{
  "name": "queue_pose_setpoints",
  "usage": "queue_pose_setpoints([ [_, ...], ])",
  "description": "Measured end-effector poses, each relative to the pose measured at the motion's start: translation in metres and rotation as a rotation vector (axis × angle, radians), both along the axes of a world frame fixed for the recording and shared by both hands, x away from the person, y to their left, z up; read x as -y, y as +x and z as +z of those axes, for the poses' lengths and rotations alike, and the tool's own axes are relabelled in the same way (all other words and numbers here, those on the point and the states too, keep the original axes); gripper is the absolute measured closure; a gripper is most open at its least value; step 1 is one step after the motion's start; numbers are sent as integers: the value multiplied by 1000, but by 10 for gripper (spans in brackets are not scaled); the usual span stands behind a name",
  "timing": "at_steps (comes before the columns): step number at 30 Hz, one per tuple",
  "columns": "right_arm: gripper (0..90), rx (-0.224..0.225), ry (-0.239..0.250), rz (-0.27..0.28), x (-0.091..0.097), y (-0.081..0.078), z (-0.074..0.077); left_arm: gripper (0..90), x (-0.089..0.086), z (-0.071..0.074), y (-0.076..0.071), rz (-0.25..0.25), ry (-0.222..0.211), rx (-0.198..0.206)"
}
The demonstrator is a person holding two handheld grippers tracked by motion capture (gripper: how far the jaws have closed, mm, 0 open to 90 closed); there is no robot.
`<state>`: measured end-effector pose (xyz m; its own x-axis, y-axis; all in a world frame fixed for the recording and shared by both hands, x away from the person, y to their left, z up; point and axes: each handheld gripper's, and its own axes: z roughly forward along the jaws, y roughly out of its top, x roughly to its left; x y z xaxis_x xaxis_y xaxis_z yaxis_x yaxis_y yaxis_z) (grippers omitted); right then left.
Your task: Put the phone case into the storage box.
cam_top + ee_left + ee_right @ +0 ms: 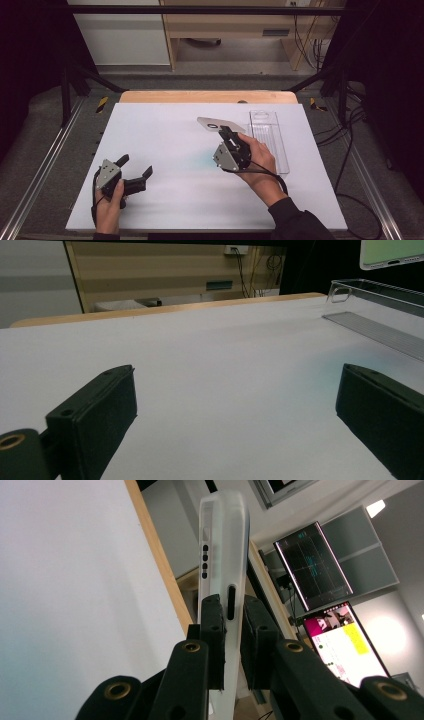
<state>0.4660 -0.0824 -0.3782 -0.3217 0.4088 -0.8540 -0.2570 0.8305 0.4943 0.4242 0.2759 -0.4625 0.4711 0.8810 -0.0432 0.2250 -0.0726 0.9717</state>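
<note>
A phone in a frosted white case [219, 123] is held off the white table sheet [165, 145], right of centre. My right gripper [226, 131] is shut on its near end, and a hand wraps the gripper body. In the right gripper view the phone [222, 540] stands edge-on between the two black pads [212, 630], side buttons facing me. My left gripper [135, 166] rests at the front left, open and holding nothing. In the left gripper view its jaws stand wide apart over bare sheet [235, 390], with the phone [392, 252] high at the top right.
A clear plastic tray [270, 145] lies lengthwise on the right part of the sheet, just right of the held phone; its rim [380, 295] rises ahead in the left gripper view. A wooden table edge [207, 96] runs along the back. Cables [345, 145] trail off at the right.
</note>
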Motion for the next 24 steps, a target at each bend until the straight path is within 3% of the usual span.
queue_pose_setpoints([
  [13, 818, -61, 191, -55, 34, 21, 26, 27, -3, -1, 0, 10, -7, -5],
  [24, 818, -117, 331, -98, 65, 33, 34, 27, -4, -1, 1, 6, -18, -11],
])
